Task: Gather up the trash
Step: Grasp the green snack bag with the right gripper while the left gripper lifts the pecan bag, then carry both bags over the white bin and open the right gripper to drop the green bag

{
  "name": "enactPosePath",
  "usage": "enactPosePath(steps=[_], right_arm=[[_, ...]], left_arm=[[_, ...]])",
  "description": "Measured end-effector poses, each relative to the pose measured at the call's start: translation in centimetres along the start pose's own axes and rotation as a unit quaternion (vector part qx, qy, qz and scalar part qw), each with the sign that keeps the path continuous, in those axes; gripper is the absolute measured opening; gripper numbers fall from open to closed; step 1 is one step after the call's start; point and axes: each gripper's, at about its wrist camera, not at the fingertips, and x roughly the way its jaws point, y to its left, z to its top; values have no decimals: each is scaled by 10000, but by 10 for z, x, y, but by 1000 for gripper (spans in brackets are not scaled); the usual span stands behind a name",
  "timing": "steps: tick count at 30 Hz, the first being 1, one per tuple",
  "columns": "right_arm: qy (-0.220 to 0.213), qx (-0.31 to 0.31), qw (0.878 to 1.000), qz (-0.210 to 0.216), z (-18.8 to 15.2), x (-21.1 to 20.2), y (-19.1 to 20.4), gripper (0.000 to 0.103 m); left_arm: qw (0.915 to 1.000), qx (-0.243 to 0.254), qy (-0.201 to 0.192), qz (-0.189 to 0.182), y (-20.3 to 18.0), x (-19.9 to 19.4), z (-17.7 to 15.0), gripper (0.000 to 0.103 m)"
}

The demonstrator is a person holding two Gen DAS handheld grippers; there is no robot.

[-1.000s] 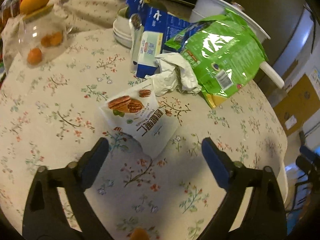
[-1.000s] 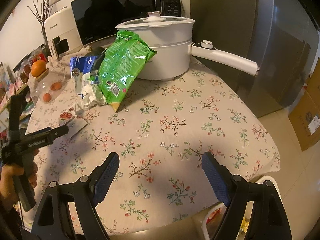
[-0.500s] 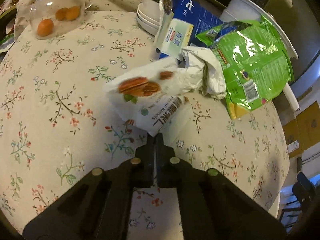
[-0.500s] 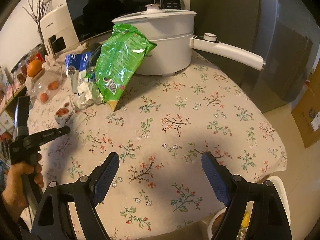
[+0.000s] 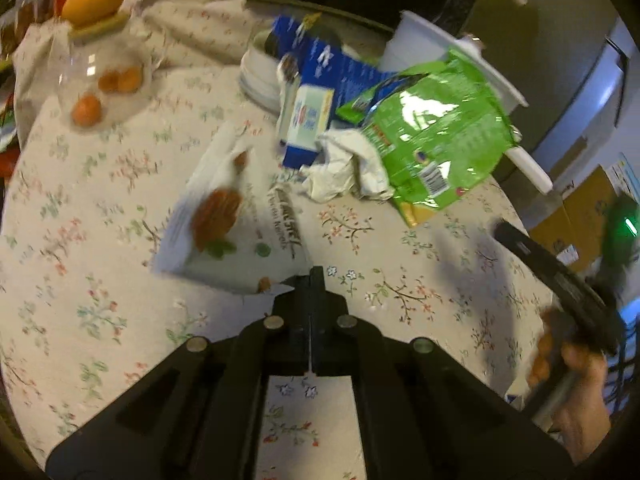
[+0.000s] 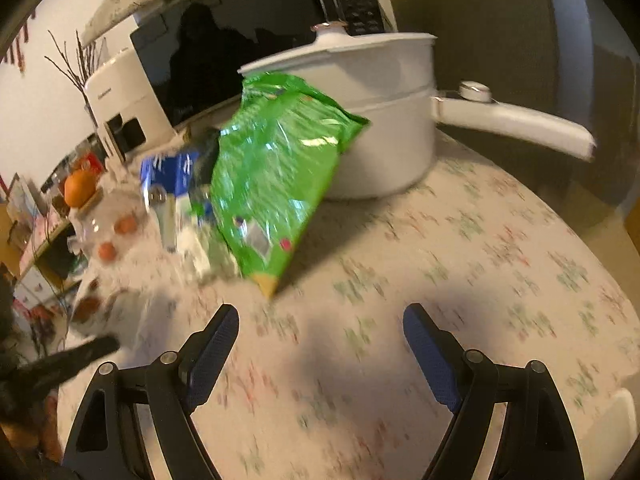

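Left wrist view: the left gripper [image 5: 311, 280] has its black jaws pressed together on the lower corner of a white pecan packet [image 5: 236, 224], glossy and flat, at the centre of the frame. It looks lifted off the floral tablecloth [image 5: 100, 300], though blur makes this uncertain. Above it to the right lie a crumpled white paper wad [image 5: 344, 166], a shiny crinkled green bag [image 5: 436, 148] and a blue carton [image 5: 316, 92]. At upper left a clear glass jar [image 5: 100, 80] holds small orange fruits.

Right wrist view: the right gripper [image 6: 320, 330] has its blue-padded jaws wide apart, with nothing between them, over the cloth. The green bag [image 6: 276, 172] leans against a white lidded pot [image 6: 380, 120].
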Motion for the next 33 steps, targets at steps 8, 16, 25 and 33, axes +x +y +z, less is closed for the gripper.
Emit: enactPosePath(steps=[8,16,25,33], right_arm=[[-159,196,9990,369,25,55,12,78],[-68,265,9945,1013,23,48,19,8],[-43,-62,9960,893,9,-34,25,3],[73,4,9992,390,-17,-117,-9,3]], left_arm=[[9997,222,-100,26,7,-18,2,0],[9996,228,-166,71,11,-29,-2,0],[9985,390,-169,-347,-8,-55,-8,0],[9955,697,-120,-625,-38,-75,-26,0]])
